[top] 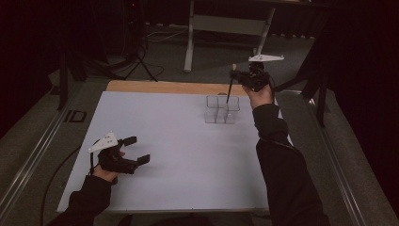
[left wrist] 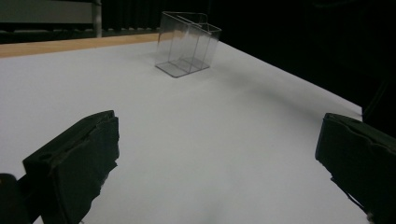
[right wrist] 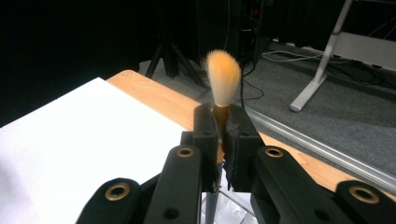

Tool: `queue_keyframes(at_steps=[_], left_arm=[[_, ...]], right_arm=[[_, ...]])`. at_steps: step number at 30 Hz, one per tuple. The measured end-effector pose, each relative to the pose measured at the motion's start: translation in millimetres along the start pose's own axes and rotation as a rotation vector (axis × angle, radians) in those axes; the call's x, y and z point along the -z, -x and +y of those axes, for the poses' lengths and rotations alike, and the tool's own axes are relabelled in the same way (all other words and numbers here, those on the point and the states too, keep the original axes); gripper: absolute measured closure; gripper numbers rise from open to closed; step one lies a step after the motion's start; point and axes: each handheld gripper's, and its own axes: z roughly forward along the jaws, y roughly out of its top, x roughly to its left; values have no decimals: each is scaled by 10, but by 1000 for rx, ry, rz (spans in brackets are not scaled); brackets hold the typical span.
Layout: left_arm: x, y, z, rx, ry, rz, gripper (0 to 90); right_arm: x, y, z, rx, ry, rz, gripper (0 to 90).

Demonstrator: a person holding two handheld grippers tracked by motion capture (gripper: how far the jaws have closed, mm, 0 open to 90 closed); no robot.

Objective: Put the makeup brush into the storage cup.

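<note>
My right gripper [top: 234, 74] is raised over the table's far right, shut on a brush [top: 229, 92]. In the right gripper view the two jaws [right wrist: 223, 135] pinch the brush [right wrist: 223, 77] at its brass collar, with the tan bristles pointing up. Its dark handle hangs down, and the tip is at the top of a clear divided container [top: 221, 109], which stands on the white table sheet [top: 179, 141]. My left gripper [top: 139, 149] rests low at the near left, open with nothing between its jaws [left wrist: 215, 158]. The container [left wrist: 187, 44] stands far ahead of it.
A strip of bare wood [top: 160, 86] runs along the table's far edge. Beyond it on the dark floor are a white desk frame [top: 190, 42] and a tripod with cables [top: 139, 52]. A metal rail [top: 28, 155] lies along the left.
</note>
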Motion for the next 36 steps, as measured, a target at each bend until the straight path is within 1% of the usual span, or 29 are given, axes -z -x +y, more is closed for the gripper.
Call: queue_keyframes(at_steps=[2,3,4,6,7,8,9,11,13,14,16,17,19,21,22,25,28,31,33,35,36], left_arm=[[-3,9,4,-3,1,-6,0],[-4,13,5,-10,-2,-2,0],[-4,15,6,-15,-5,1,0],[-2,16,7,-13,0,0,0],[0,15,9,-13,1,-1,0],[2,13,10,-13,3,-3,0],[3,14,10,-18,1,2,0],[7,14,10,-16,9,-4,0],[11,23,16,-33,10,5,0],[16,23,18,-34,15,-1,0],[19,28,21,-41,20,9,0],[20,28,19,-43,21,7,0],[19,25,16,-41,18,8,0],[15,25,13,-37,18,5,0],[15,25,14,-38,20,3,0],[18,30,18,-42,21,2,0],[26,26,19,-37,26,3,0],[31,23,18,-33,28,3,0],[29,22,16,-34,26,2,0],[27,21,15,-33,25,1,0],[26,20,15,-35,25,0,0]], right_arm=[[-35,5,-36,-3,-7,-2,844],[-54,5,-53,-5,-10,-1,844],[-70,0,-68,5,-15,-11,844],[-101,2,-94,4,-19,-7,844],[-113,-1,-104,7,-20,-13,844],[-126,4,-114,3,-21,-7,844],[-135,6,-124,2,-21,-8,844],[-157,9,-144,3,-25,-13,844],[-174,9,-170,5,-22,-11,844],[-188,7,-185,11,-27,-14,844],[-215,5,-220,9,-33,-17,843],[-228,7,-236,12,-37,-17,843],[-249,10,-266,1,-38,-17,843],[-273,9,-290,-1,-46,-11,843],[-283,5,-302,4,-51,-15,843],[-314,-3,-344,2,-60,-7,842],[-338,7,-396,-14,-62,-4,842],[-357,9,-438,-15,-70,-5,842],[-364,13,-467,-25,-71,-1,842],[-373,13,-494,-26,-71,-7,842],[-379,16,-506,-32,-74,-1,841]])
